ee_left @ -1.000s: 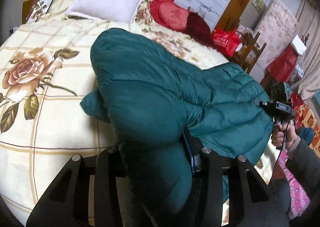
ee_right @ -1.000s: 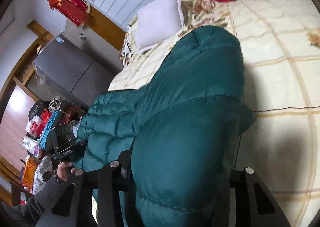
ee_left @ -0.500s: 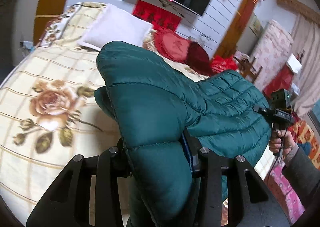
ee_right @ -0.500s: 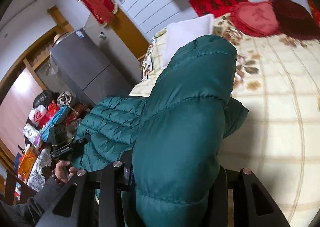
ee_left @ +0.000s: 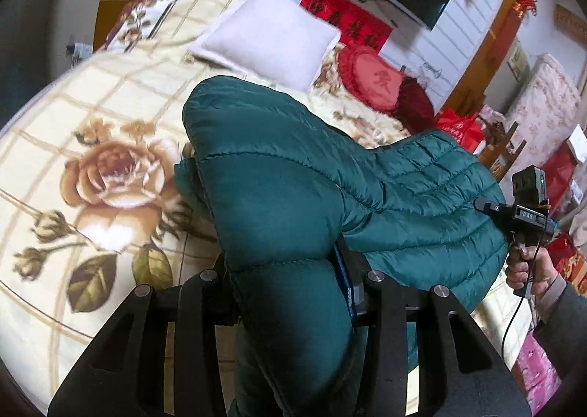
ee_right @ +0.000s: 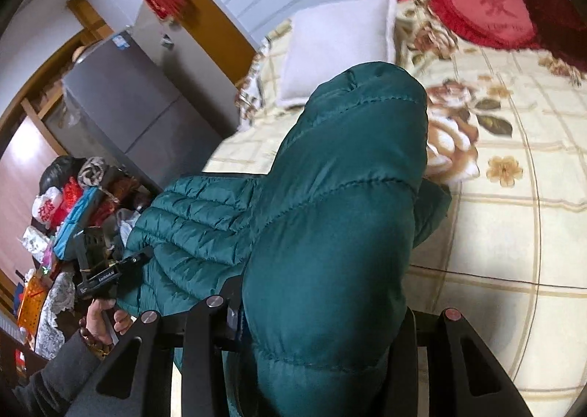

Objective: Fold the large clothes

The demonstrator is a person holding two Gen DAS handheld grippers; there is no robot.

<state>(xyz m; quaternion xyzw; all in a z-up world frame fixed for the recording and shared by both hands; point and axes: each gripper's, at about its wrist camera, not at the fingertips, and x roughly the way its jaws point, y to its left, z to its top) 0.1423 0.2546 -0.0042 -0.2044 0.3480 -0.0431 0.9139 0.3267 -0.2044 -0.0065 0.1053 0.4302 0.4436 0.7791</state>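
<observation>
A dark teal quilted puffer jacket [ee_left: 293, 174] hangs in the air above the floral bedspread [ee_left: 110, 174], stretched between both grippers. My left gripper [ee_left: 290, 270] is shut on a thick fold of it, and the padding bulges over the fingers. The right gripper [ee_left: 488, 206] shows at the right edge in a hand, its tips buried in the jacket's far side. In the right wrist view the jacket [ee_right: 348, 196] fills the middle. My right gripper [ee_right: 319, 307] is clamped on another thick fold there. The left gripper [ee_right: 143, 255] grips the quilted edge at lower left.
A white pillow [ee_left: 271, 39] and red cushions [ee_left: 381, 83] lie at the head of the bed. Red bags and wooden furniture [ee_left: 495, 138] crowd the right side. A grey fridge [ee_right: 124, 112] and heaped bags [ee_right: 66, 211] stand beside the bed.
Both grippers have carried the jacket over the bed toward the pillow end, which now looks larger and closer. The grips on the jacket are unchanged.
</observation>
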